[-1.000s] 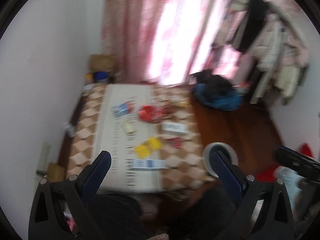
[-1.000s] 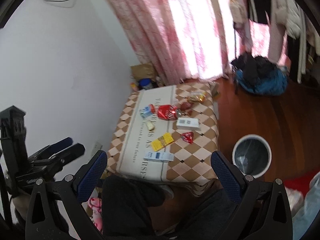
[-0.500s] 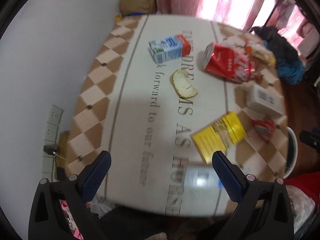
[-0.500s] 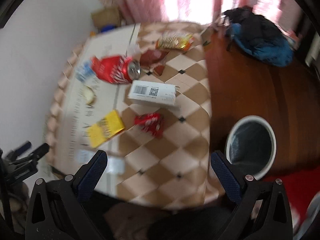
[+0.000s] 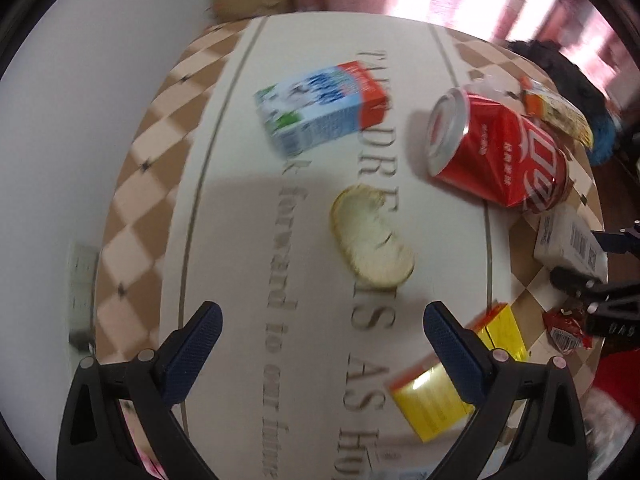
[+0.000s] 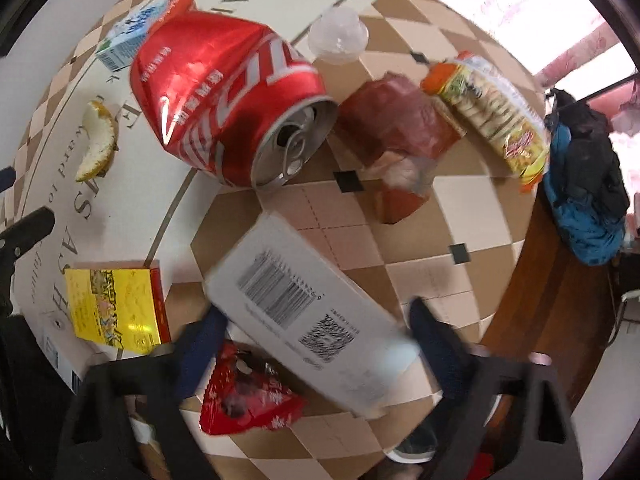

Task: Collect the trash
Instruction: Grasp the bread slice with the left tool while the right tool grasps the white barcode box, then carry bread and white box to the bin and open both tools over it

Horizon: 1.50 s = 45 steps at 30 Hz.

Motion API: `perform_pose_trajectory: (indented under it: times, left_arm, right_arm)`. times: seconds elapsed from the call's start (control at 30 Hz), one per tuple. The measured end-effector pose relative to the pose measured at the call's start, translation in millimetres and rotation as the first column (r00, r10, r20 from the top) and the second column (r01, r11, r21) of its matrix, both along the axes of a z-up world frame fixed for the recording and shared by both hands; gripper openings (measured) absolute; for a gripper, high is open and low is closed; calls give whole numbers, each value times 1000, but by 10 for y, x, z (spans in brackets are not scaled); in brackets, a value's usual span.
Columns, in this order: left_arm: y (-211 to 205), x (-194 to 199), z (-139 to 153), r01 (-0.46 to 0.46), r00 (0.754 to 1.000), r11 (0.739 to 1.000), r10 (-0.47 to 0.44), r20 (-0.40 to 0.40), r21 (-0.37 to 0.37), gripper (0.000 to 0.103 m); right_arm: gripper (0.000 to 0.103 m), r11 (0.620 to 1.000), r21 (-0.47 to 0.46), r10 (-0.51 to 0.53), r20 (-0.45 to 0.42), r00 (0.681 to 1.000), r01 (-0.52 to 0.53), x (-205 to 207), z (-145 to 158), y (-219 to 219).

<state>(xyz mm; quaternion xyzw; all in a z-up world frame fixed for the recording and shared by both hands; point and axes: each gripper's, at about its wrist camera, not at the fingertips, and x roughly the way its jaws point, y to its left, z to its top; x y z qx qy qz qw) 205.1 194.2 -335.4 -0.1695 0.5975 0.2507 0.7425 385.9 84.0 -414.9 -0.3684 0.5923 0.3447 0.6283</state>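
On the checked tablecloth [image 6: 420,240] lies a white box with a barcode [image 6: 312,308]. My right gripper [image 6: 316,324] points down over it. Its jaws are closing with the box between them, the blurred pads right at its edges. A red snack wrapper [image 6: 244,400] lies just below the box, and a crushed red can [image 6: 224,92] above it. My left gripper [image 5: 322,320] hangs open and empty over the cloth [image 5: 240,220], just short of a pale fruit peel [image 5: 370,236]. Beyond the peel lie a milk carton [image 5: 324,108] and the red can [image 5: 500,152].
A yellow box [image 6: 116,308] and a flat blue-and-white box [image 6: 56,356] lie at the left. A cracker pack [image 6: 492,108], a dark red wrapper [image 6: 396,136] and a clear plastic lid [image 6: 338,36] lie farther back. A blue bag [image 6: 588,216] sits on the wooden floor at the right.
Both grippers have dropped from high above to just over the table. The right jaws have narrowed around the white box. The waste bin has left both views.
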Motion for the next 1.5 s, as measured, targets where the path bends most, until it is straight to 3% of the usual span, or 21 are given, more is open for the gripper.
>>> perform_pose_trajectory:
  times: [0.1, 0.2, 0.27, 0.33, 0.43, 0.53, 0.6, 0.63, 0.9, 1.1, 1.33, 1.5]
  left_arm:
    - [7, 160, -20, 96, 995, 995, -96, 6, 21, 102]
    - [20, 309, -66, 173, 985, 985, -173, 0, 23, 98]
    - [19, 405, -128, 215, 977, 976, -215, -9, 13, 93]
    - [19, 461, -204, 232, 972, 973, -231, -29, 8, 61]
    - [57, 464, -245, 215, 977, 977, -215, -14, -6, 42]
    - [113, 438, -213, 180, 984, 984, -180, 9, -13, 31]
    - [134, 378, -181, 154, 988, 988, -154, 26, -20, 27]
    - [149, 350, -172, 147, 989, 989, -146, 30, -22, 25]
    - [-8, 314, 37, 114, 992, 993, -114, 58, 1, 22]
    - [-120, 221, 394, 91, 988, 994, -98, 117, 65, 22]
    - [-474, 30, 1015, 80, 969, 990, -105, 224, 118, 22]
    - [-881, 4, 1526, 109, 938, 983, -150, 312, 146, 22]
  right_arm:
    - [70, 987, 33, -154, -27, 988, 155, 132, -4, -127]
    - [70, 916, 84, -380, -139, 915, 393, 333, 15, -396]
    - [71, 891, 117, -417, -172, 892, 439, 382, 17, -473]
    - [73, 889, 117, -414, -206, 887, 442, 363, -74, -521]
    - [75, 911, 111, -378, -158, 912, 397, 290, -141, -485]
    - [74, 925, 97, -356, -107, 928, 366, 157, -132, -433]
    - [63, 926, 88, -362, -69, 929, 368, 96, -113, -437]
    - [62, 926, 82, -366, -35, 930, 368, 39, -108, -419]
    - [59, 914, 118, -392, 15, 920, 387, -183, -10, -494]
    - [59, 891, 200, -422, 39, 906, 406, -243, 334, -610]
    - [59, 798, 354, -521, 0, 853, 488, -298, 837, -1001]
    - [59, 695, 463, -585, -82, 807, 550, -388, 1252, -1459]
